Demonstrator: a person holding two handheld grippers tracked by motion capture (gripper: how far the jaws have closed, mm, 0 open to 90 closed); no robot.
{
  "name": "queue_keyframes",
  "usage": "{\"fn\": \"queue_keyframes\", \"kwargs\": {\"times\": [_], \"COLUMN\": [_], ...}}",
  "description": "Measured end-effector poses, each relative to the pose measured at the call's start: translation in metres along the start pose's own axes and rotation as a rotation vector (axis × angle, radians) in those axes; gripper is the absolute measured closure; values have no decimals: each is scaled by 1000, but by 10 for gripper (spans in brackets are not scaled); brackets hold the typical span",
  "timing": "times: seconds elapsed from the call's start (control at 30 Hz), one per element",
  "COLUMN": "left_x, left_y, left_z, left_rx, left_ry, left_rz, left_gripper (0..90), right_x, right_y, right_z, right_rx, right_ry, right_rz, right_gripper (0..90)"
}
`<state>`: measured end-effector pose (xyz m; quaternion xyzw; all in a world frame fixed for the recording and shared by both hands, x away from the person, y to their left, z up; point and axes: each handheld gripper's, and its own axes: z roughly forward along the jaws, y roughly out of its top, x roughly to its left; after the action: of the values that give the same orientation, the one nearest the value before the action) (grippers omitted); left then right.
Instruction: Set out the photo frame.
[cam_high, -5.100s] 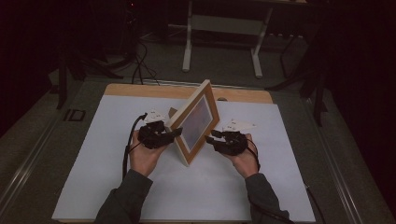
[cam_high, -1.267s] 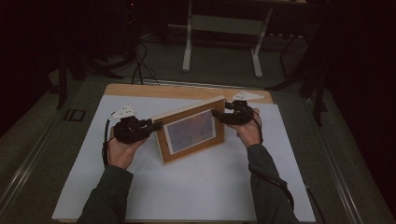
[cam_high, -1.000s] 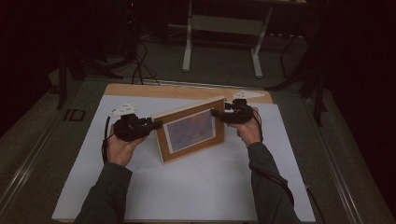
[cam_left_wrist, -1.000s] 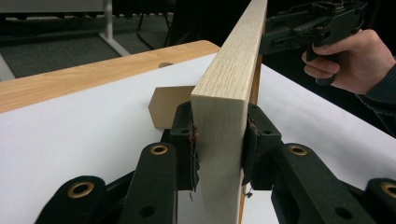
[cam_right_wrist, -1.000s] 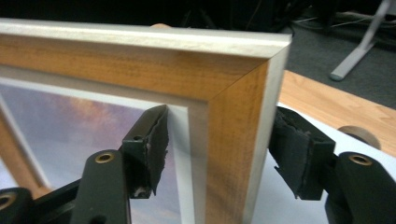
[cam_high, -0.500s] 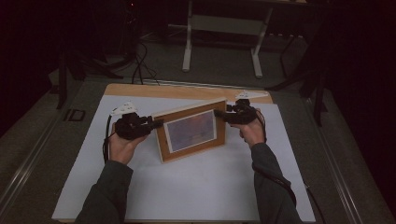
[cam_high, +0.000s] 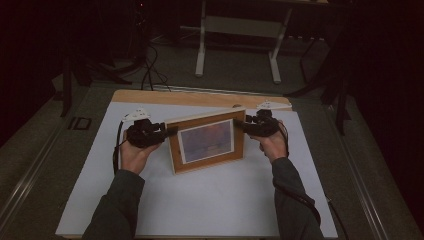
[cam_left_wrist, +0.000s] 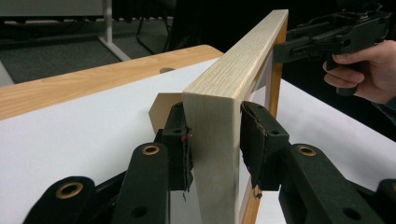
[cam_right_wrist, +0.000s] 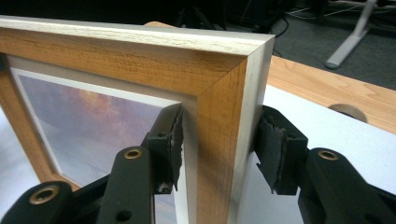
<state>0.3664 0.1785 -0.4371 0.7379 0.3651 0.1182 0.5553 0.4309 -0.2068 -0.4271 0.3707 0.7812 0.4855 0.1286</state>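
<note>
A wooden picture frame (cam_high: 206, 142) with a sunset photo stands upright on the white table sheet (cam_high: 210, 200), facing the person. My left gripper (cam_high: 169, 132) straddles the frame's left edge (cam_left_wrist: 215, 135). Its jaws have just been opening, and the pads (cam_left_wrist: 254, 144) sit close to either face without pressing. My right gripper (cam_high: 239, 123) straddles the frame's upper right edge (cam_right_wrist: 219, 140). Its jaws have just been closing, one pad (cam_right_wrist: 170, 140) is near the photo side, and the back pad (cam_right_wrist: 275, 149) stands slightly off the frame.
A wooden table edge (cam_high: 200, 97) runs along the far side of the sheet, with a round hole (cam_right_wrist: 348, 111) in it. The frame's stand flap (cam_left_wrist: 161, 109) pokes out behind it. Metal table legs (cam_high: 202, 45) stand on the dark floor beyond.
Since five seconds ago the frame has been turned to face the person. Over the last second the right gripper slid slightly down the frame's right edge. The left hand kept its place.
</note>
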Motion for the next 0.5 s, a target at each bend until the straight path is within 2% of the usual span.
{"fn": "queue_keyframes", "kwargs": {"times": [0.5], "left_x": [1], "left_y": [4], "left_z": [10], "left_rx": [0], "left_ry": [3], "left_rz": [0], "left_gripper": [626], "right_x": [0], "right_y": [-6], "right_z": [-8], "right_rx": [-6], "right_ry": [-37], "right_rz": [9], "right_gripper": [548]}}
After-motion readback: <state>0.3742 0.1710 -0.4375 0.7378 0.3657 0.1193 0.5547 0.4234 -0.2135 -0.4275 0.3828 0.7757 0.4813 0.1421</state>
